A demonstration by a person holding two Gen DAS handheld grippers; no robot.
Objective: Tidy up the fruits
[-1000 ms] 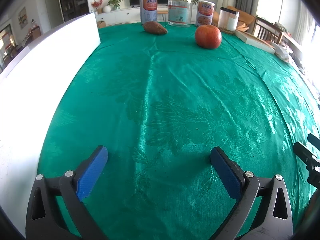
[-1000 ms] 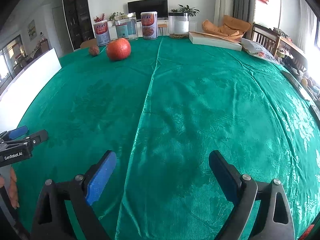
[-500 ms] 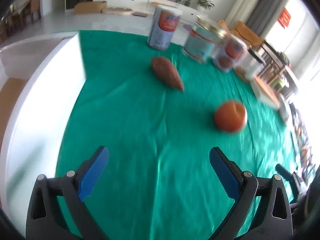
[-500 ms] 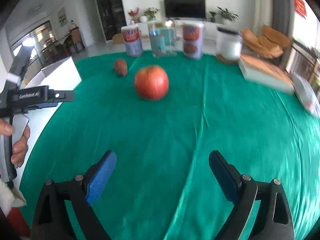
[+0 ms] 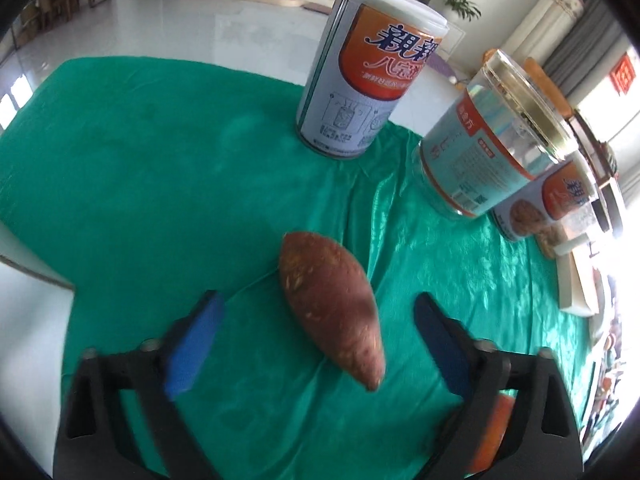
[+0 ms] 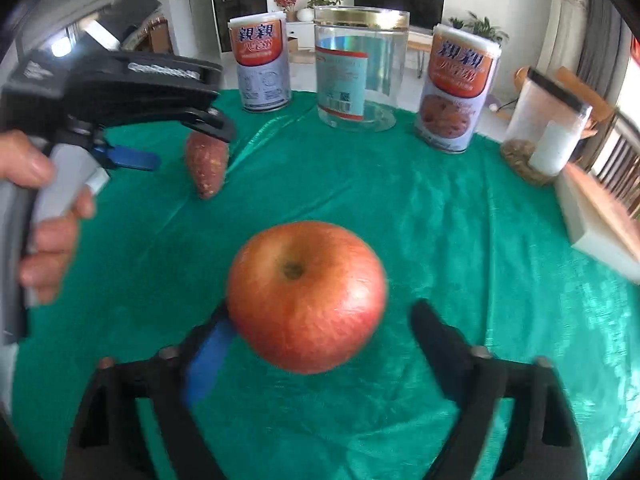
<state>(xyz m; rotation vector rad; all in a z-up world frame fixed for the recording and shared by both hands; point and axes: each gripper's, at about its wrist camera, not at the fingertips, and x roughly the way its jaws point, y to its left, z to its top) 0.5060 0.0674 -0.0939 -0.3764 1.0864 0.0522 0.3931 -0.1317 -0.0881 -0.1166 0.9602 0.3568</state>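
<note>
A brown sweet potato (image 5: 332, 308) lies on the green tablecloth between the open jaws of my left gripper (image 5: 318, 320), not gripped. It also shows in the right wrist view (image 6: 206, 164), with the left gripper (image 6: 132, 92) just above it. A red apple (image 6: 306, 300) stands on the cloth between the open jaws of my right gripper (image 6: 320, 324); its left side is at the left blue pad (image 6: 204, 360), and a gap remains on the right. A bit of the apple (image 5: 490, 436) shows behind my left gripper's right finger.
Two tins (image 6: 262, 68) (image 6: 456, 88) and a clear jar (image 6: 360, 68) stand along the far edge of the table. A lidded container (image 6: 548, 136) and a white box (image 6: 600, 216) are at the right. A white board (image 5: 28, 320) borders the left.
Both grippers have moved forward across the table. The sweet potato now sits between the left jaws and the apple between the right jaws. Both stay open.
</note>
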